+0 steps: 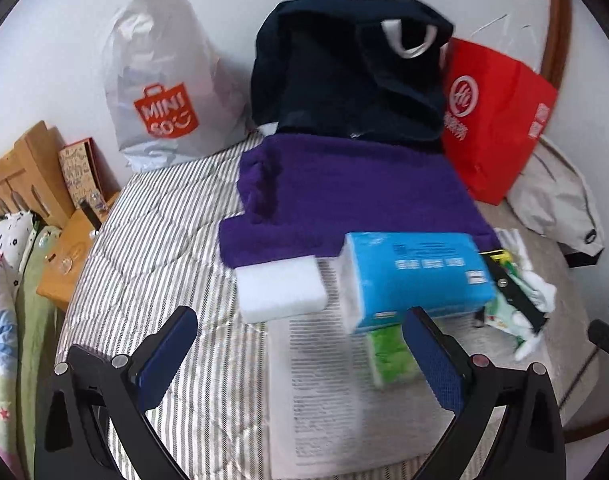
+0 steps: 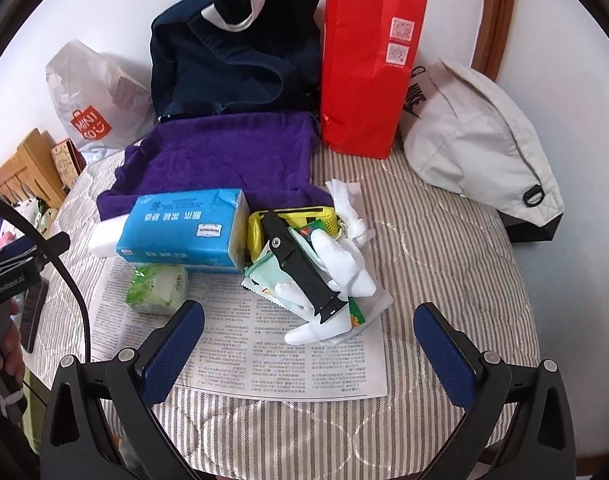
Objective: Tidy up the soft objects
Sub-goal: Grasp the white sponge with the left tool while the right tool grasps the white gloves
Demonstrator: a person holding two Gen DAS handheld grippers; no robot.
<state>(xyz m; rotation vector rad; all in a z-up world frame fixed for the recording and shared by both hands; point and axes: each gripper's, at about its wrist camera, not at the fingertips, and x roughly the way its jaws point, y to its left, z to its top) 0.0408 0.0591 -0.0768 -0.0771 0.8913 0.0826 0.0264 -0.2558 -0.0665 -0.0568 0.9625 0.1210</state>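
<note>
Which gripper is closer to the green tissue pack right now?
Left. The left gripper hangs just short of the green tissue pack, its right finger beside it. The right gripper is open over the newspaper, further right.

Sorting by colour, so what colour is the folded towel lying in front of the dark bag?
Purple towel, clearest in the right wrist view.
</note>
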